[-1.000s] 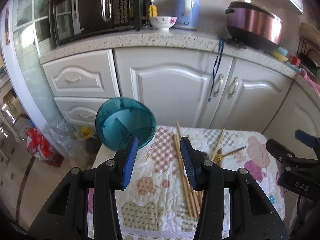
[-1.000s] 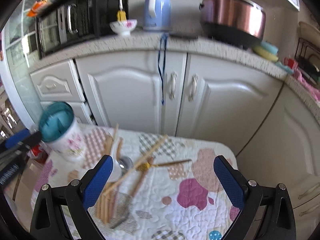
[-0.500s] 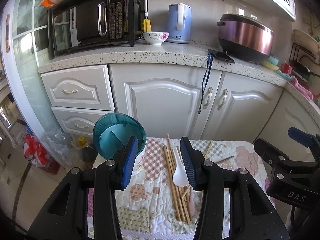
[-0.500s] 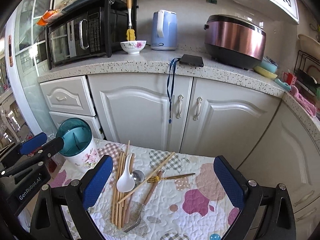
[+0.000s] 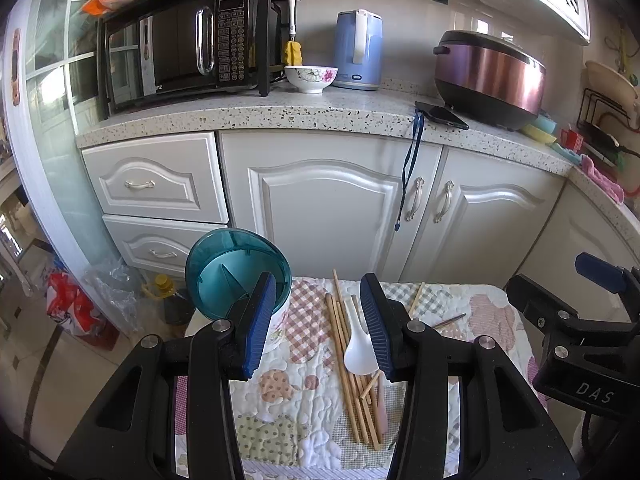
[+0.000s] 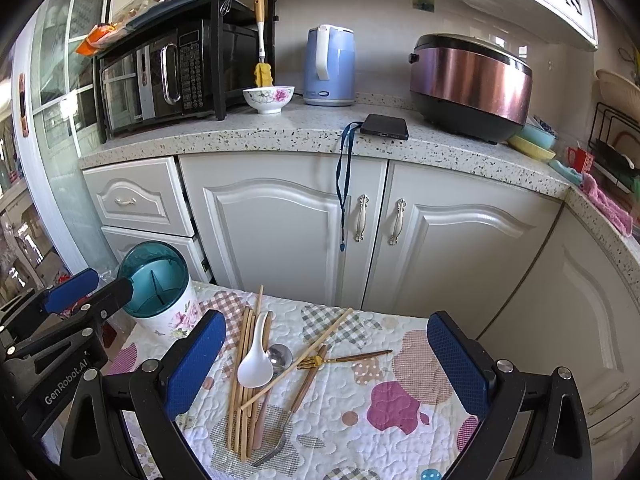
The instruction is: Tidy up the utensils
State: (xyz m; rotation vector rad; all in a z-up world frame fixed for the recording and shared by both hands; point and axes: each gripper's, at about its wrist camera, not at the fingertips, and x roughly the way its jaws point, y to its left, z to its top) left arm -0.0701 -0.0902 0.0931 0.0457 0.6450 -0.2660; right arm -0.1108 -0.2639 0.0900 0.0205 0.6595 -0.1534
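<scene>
Both tools are hanging empty above the desk (image 6: pixel 400 432), so the sorting is, I judge, only beginning. The left tool (image 5: pixel 318 320) is holding its jaws apart over the gap between the holder (image 5: pixel 238 276) and the chopsticks (image 5: pixel 348 364); the right tool (image 6: pixel 326 364) is gaping wide over the pile. Right of the holder the white spoon (image 6: pixel 256 364) is lying across the chopsticks, with a metal spoon (image 6: pixel 280 354) touching it and a fork (image 6: pixel 344 358) beyond. The next move probably calls for pinching one piece free; the crossed chopstick (image 6: pixel 300 360) may be getting in the way.
</scene>
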